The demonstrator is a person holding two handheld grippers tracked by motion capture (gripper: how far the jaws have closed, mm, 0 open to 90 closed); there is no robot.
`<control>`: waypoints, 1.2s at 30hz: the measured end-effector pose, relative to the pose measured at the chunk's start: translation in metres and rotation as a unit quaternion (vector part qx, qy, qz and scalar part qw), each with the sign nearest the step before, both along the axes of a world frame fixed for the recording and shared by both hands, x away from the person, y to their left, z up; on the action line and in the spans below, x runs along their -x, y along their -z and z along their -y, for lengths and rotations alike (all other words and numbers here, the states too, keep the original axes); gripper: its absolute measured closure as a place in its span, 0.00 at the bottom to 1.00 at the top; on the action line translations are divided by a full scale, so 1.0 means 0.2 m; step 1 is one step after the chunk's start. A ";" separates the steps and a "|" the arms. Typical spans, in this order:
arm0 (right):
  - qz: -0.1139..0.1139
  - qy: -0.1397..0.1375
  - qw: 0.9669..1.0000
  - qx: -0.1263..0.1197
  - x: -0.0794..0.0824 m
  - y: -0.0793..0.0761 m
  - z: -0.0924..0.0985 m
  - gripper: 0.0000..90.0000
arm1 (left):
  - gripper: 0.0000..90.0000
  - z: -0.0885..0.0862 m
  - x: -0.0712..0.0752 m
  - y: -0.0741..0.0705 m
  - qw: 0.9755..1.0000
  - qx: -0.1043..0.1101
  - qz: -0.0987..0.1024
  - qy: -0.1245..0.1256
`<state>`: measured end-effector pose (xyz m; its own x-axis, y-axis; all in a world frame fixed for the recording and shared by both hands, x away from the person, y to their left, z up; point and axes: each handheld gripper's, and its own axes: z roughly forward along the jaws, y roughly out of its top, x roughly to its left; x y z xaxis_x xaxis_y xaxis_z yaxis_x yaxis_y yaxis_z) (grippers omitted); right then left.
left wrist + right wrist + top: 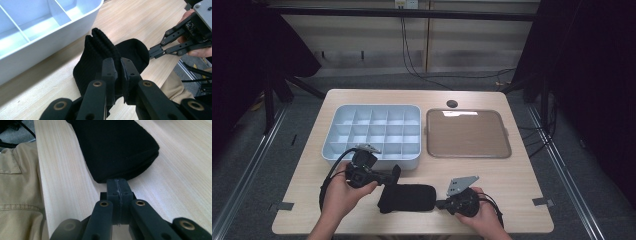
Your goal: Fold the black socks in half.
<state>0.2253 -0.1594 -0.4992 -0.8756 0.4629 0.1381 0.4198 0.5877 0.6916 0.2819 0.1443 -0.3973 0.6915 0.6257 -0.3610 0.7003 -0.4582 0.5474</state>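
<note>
I have a black sock [408,198] lying flat on the near part of the counter [522,175], between my two grippers. It sits just in front of the white compartment tray [372,131], a little to the right of that tray's near right corner, and does not touch it.

My left gripper [395,173] comes in from the left. In the left gripper view its jaws are pinched on the ribbed cuff end of the sock [100,57], with black fabric bunched between the pads and standing up above them in folds. The tray's white wall [62,32] runs close by on the far left of that view.

My right gripper [439,203] lies low at the sock's right end. In the right gripper view its jaws are pressed together, pad against pad, with their tips right at the rounded edge of the sock [117,147]. Whether they hold a thin pinch of the fabric there I cannot tell; the tips and the dark cloth run together. The left gripper view shows the same tips [153,52] touching the sock's far end.

A brown flat tray [468,134] lies on the counter to the right of the white one, well apart from the sock.
</note>
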 end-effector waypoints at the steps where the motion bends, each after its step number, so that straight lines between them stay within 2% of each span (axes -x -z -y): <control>1: 0.000 0.000 1.000 0.000 0.00 0.00 0.00 1.00 | 0.92 0.00 0.00 0.00 1.000 -0.002 0.000 0.004; 11: 0.000 0.000 1.000 -0.001 0.00 0.00 0.00 1.00 | 0.92 0.03 0.00 0.01 1.000 -0.001 -0.005 0.007; 36: -0.005 0.001 1.000 -0.003 0.00 0.00 -0.01 1.00 | 0.92 0.14 -0.02 0.06 0.999 -0.025 -0.018 0.036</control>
<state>0.2250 -0.1574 -0.4994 -0.8737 0.4631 0.1491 0.4272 0.5836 0.6906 0.2850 0.1164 -0.4086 0.7222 0.5923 -0.3571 0.6838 -0.5338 0.4975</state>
